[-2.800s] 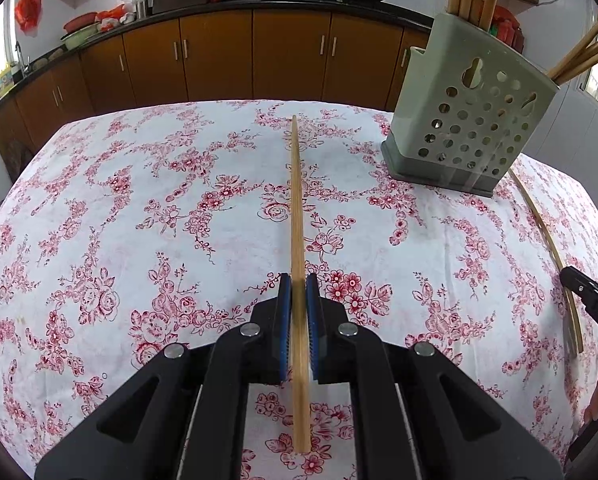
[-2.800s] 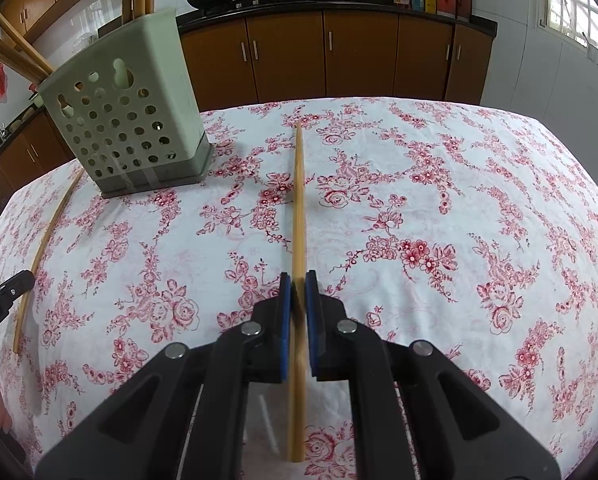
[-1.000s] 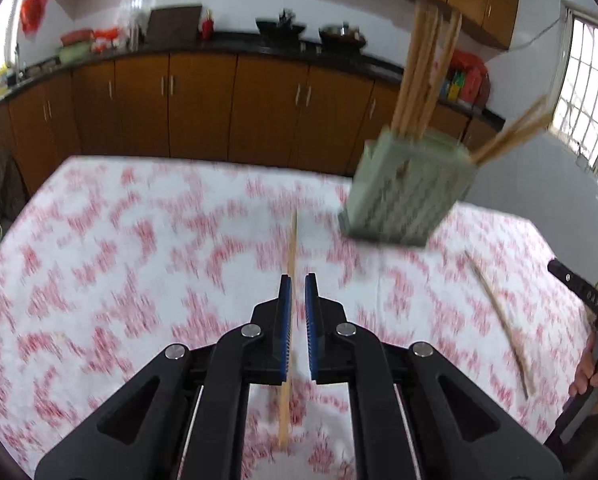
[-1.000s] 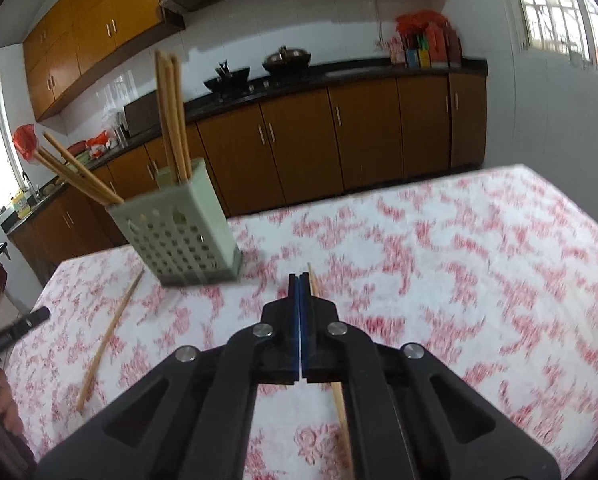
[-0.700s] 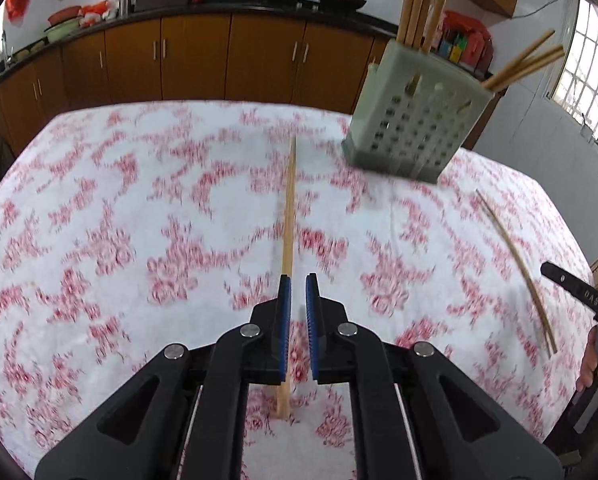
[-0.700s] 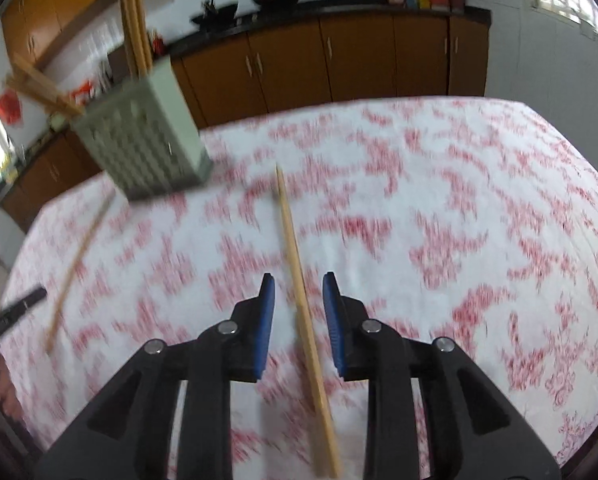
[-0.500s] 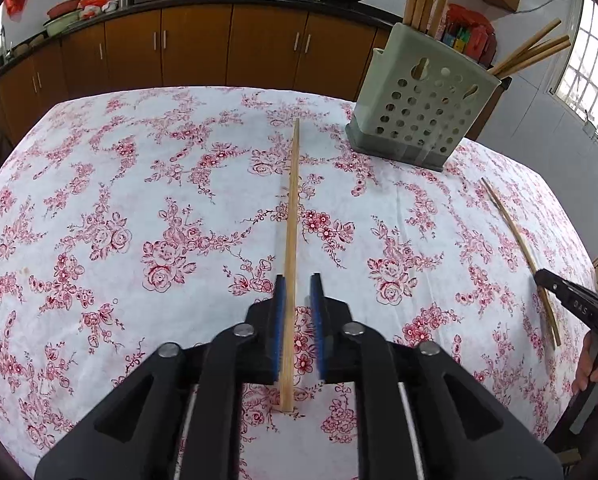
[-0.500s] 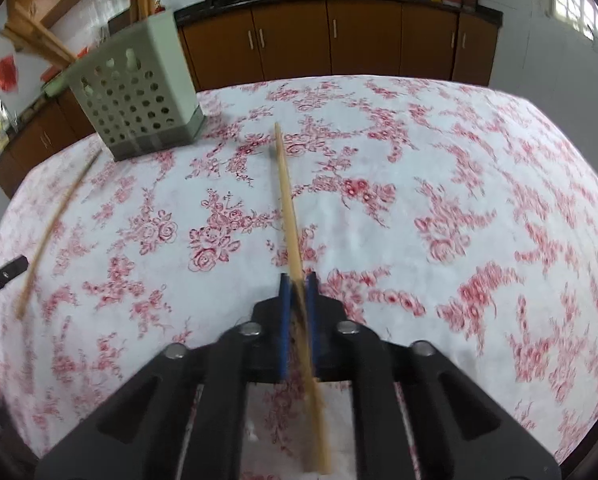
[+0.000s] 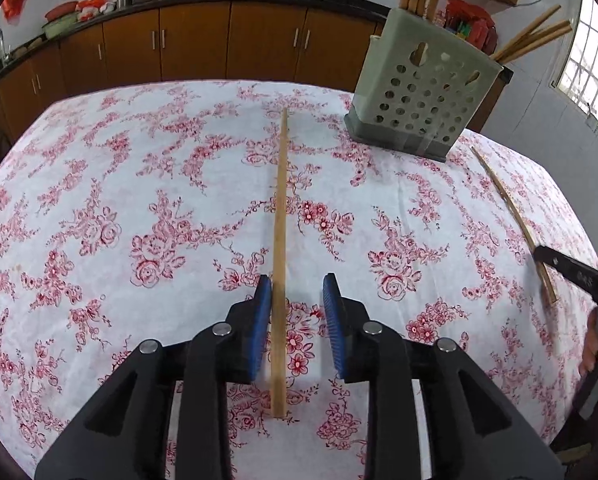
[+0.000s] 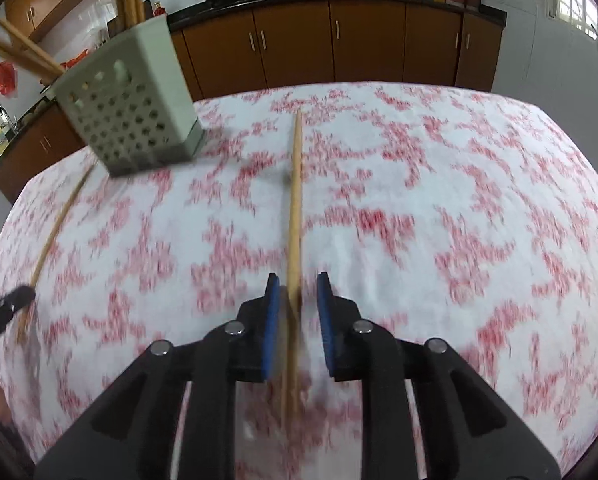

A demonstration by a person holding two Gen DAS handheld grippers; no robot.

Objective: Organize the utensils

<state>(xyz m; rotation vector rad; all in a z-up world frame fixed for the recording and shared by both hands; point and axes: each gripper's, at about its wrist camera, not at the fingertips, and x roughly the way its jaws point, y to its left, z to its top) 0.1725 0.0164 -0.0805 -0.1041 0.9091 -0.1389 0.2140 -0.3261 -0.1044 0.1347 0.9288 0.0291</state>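
Chopsticks lie flat on the floral desk point(image 9: 99, 184), one point(image 9: 280, 240) between the left gripper's point(image 9: 297, 312) opening jaws, another point(image 10: 294, 224) between the right gripper's point(image 10: 295, 312) opening jaws, seemingly untouched though that view is blurred. Far off stands a perforated green holder point(image 9: 419, 96) with more chopsticks upright inside.

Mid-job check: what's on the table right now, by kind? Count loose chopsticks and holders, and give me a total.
Loose chopsticks: 2
Holder: 1
Total: 3
Not counted: the chopsticks standing in the holder, since the frame cuts several of them off.
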